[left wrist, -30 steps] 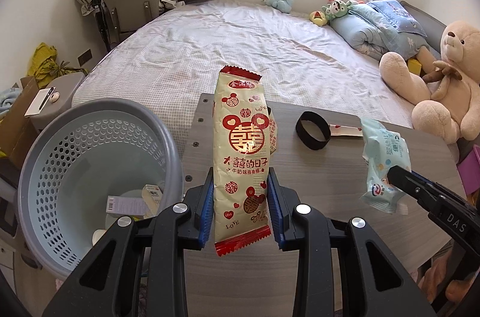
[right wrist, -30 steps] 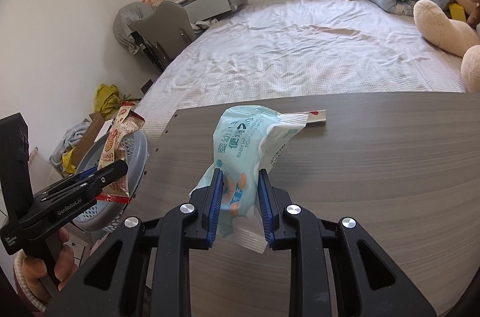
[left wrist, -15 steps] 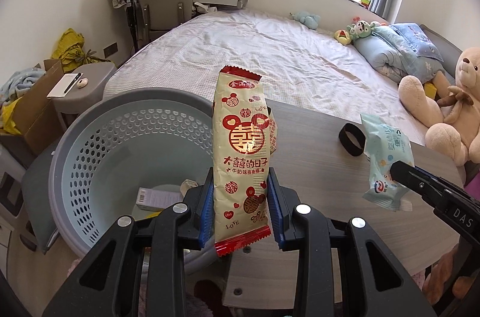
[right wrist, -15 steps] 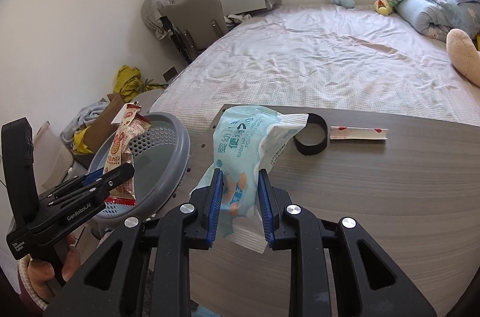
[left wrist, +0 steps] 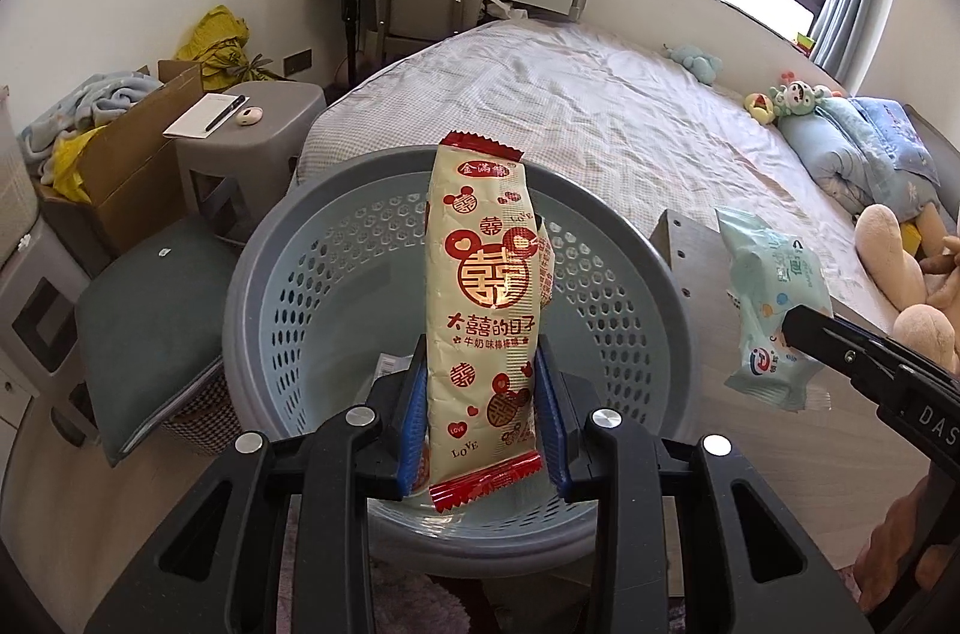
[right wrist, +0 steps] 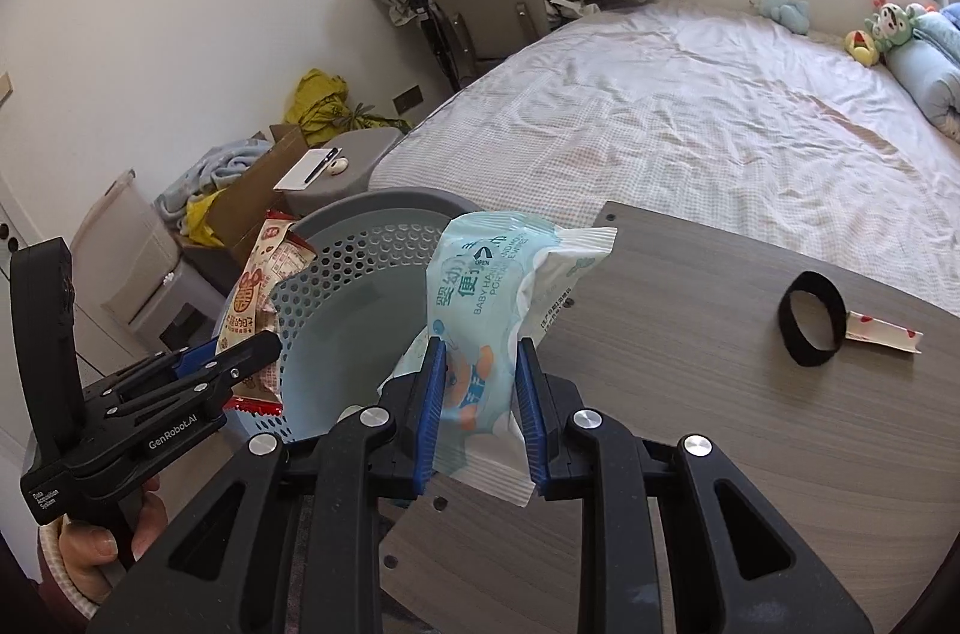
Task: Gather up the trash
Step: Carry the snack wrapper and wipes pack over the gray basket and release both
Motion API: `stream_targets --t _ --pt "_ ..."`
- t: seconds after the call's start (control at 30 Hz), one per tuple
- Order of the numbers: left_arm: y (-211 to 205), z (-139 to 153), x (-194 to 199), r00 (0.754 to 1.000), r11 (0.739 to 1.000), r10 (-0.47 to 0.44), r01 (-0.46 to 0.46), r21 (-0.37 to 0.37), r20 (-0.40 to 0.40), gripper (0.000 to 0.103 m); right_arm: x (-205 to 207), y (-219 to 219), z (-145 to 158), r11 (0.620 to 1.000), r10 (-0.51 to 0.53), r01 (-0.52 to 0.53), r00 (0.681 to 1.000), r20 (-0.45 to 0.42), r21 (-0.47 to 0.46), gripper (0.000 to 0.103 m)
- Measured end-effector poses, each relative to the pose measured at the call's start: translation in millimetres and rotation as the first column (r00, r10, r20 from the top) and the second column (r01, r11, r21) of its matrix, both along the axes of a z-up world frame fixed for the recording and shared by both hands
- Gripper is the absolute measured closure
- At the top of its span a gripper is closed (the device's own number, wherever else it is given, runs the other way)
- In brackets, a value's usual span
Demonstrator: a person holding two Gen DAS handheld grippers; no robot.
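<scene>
Bedroom surroundings framed the work area: a bed (right wrist: 690,136) lay beyond the wood-grain table (right wrist: 750,424), and a grey perforated basket (left wrist: 288,274) stood off the table's 9 o'clock edge.

Left claw (left wrist: 480,412): closed on a cream-and-red snack wrapper (left wrist: 480,310), held upright, blue pads pressed to both edges. In the left wrist view the wrapper sat directly over the basket opening.

Right claw (right wrist: 477,394): nearly closed on a pale blue wipes packet (right wrist: 486,298), gripped at its lower end. The packet hung at the table's edge, at about 3 o'clock from the basket and not fully over it.

On the table, well apart at 2 o'clock from the right claw, lay a black band (right wrist: 810,328) touching a small paper strip (right wrist: 882,331).

Step in hand, as judged: carrying both pieces to the basket. The next move called for parting the left jaws above the basket, then shifting the right claw toward 9 o'clock before release.
</scene>
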State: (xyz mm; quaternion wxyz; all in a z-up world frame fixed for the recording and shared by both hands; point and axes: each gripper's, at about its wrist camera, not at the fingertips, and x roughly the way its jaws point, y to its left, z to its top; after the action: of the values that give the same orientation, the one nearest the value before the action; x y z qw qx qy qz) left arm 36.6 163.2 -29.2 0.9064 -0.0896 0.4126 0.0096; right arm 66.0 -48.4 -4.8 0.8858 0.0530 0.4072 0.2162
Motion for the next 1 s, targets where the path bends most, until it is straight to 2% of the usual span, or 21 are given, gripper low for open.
stream_targets --t 0.4,1.0 --pt "32.9 -10.7 8.3 0.999 0.999 0.042 -0.042 -0.013 -0.023 0.072 23.5 58.9 -11.3 0.994 0.103 -0.103 0.994 -0.028 -0.022 0.079" --pt "33.4 -8.0 14.7 0.998 0.998 0.049 -0.048 0.03 -0.025 0.072 25.6 68.6 -19.9 0.992 0.117 -0.119 0.992 -0.047 -0.036 0.077"
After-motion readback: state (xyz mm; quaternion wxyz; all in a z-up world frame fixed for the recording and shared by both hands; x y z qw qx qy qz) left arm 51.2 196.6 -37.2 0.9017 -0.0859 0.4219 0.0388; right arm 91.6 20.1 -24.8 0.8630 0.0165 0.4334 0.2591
